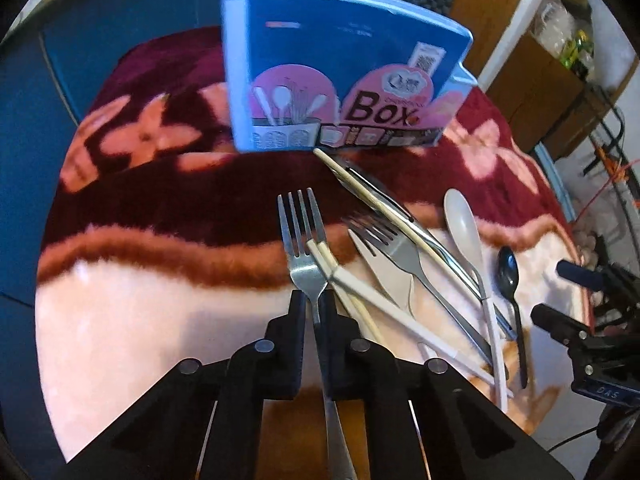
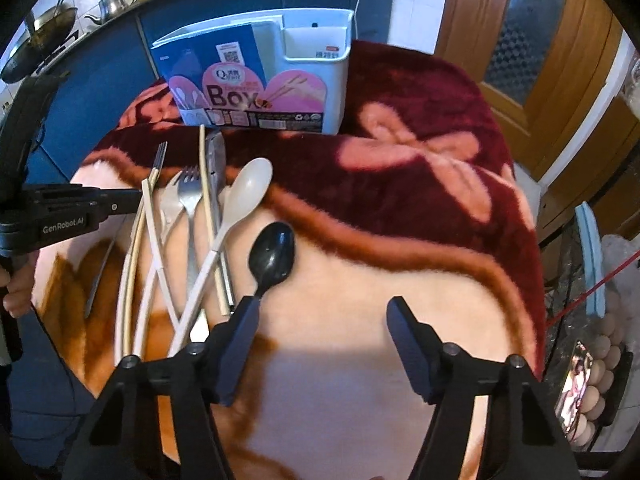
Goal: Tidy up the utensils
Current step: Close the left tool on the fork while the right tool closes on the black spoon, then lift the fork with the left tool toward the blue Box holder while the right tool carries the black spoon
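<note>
A: Blanket [image 2: 400,200], maroon with pink flowers, covers the table. Utensil box [image 2: 280,76], blue and white, stands upright at its far edge.

B: Utensil heap lies just in front of the box: chopsticks [image 1: 384,292], a second fork [image 1: 400,248], white spoon [image 2: 244,196], black spoon [image 2: 272,252].

A: Left gripper [image 1: 314,300]?

B: Clenched on the neck of a metal fork [image 1: 302,232], tines toward the box.

A: Right gripper [image 2: 320,312]?

B: Jaws apart, gripping nothing; its left fingertip [image 2: 246,312] is beside the black spoon's handle
</note>
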The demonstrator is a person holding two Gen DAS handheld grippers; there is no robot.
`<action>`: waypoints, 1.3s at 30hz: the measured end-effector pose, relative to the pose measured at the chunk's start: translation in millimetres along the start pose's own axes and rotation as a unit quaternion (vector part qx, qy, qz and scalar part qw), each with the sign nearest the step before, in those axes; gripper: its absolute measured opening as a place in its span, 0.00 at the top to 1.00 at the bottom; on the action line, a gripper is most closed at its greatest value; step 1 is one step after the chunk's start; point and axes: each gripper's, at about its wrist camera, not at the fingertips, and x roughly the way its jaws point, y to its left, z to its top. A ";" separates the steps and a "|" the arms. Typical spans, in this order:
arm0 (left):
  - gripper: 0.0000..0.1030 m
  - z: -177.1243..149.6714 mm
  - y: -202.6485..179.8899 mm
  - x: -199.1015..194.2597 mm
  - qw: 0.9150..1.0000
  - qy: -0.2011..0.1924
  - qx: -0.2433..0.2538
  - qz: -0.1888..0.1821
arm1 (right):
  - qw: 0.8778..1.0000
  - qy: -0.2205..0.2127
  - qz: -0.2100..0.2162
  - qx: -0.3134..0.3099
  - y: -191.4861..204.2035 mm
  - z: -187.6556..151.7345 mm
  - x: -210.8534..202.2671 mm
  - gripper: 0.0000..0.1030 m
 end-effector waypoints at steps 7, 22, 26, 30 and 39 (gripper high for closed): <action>0.98 -13.1 18.3 -18.0 0.999 -0.044 -0.015 0.002 | 0.999 0.040 0.020 0.008 2.8 10.0 9.4 0.59; 0.99 -24.6 34.5 -60.5 0.988 -0.153 0.000 -0.003 | 0.996 0.082 0.031 0.016 16.5 27.6 31.2 0.92; 0.99 -30.3 30.8 -75.1 0.982 -0.190 0.003 -0.003 | 0.997 0.042 0.051 0.030 7.8 23.4 23.1 0.92; 0.99 -35.2 26.2 -85.2 0.976 -0.219 0.005 0.001 | 0.998 -0.036 0.046 0.038 4.1 9.1 4.6 0.92; 0.99 -37.9 8.3 -110.8 0.958 -0.285 0.014 0.013 | 0.986 -0.129 0.057 0.093 0.1 -7.6 -4.4 0.92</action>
